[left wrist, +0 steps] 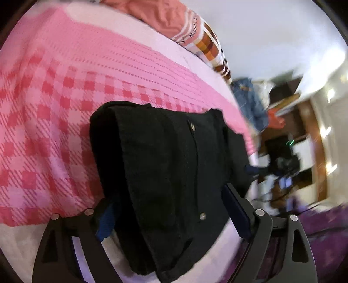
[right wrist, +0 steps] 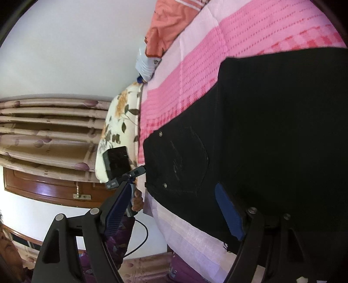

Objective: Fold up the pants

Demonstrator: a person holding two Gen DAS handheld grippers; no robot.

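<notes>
The black pants (left wrist: 165,165) lie folded in a thick stack on the pink checked bedspread (left wrist: 65,91). In the left wrist view my left gripper (left wrist: 171,213) is open, its blue pads on either side of the near end of the stack. In the right wrist view the pants (right wrist: 250,141) show a back pocket with rivets. My right gripper (right wrist: 174,209) is open at the waist end; its right pad (right wrist: 228,213) lies against the fabric and its left pad (right wrist: 117,209) is off the bed's edge. The other gripper (right wrist: 121,172) shows by the bed's side.
An orange cloth (left wrist: 158,15) and a checked pillow (left wrist: 208,43) lie at the far end of the bed. A floral pillow (right wrist: 117,130) sits at the bed's edge. Shelves with clothes (left wrist: 271,113) and curtains (right wrist: 43,130) stand beyond the bed.
</notes>
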